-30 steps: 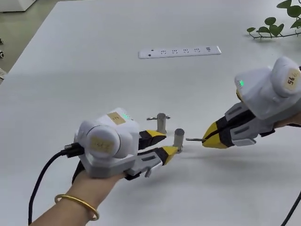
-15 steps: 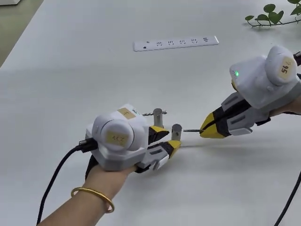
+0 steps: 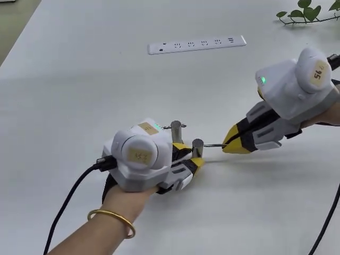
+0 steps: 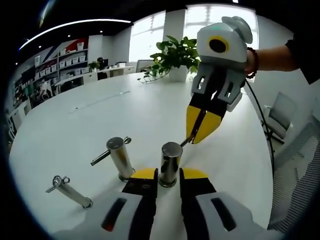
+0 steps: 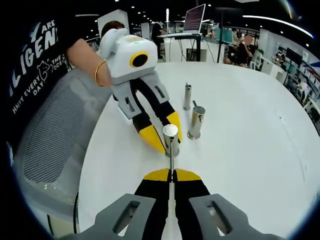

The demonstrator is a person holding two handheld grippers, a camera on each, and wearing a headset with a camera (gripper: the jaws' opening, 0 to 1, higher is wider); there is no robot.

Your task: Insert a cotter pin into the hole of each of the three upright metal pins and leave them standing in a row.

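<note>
Head view: left gripper (image 3: 190, 155) has its jaws drawn in around the base of the near metal pin (image 3: 197, 148). From 3 o'clock, the right gripper (image 3: 229, 146) is clamped on a cotter pin (image 3: 213, 145), tip just beside the pin's top. A finished pin (image 3: 176, 130) stands at 11 o'clock.

Left gripper view: both jaws flank the near pin low, leaving its top free. I judge it stiff, smooth and tippy on that narrow foot, so a low hold suits. A third pin (image 4: 71, 190) is at 9 o'clock, leaning in this view.

Right gripper view: the jaws are fully closed on the cotter pin's tail. It looks thin and light, and may swivel or bend if pushed off-axis.
</note>
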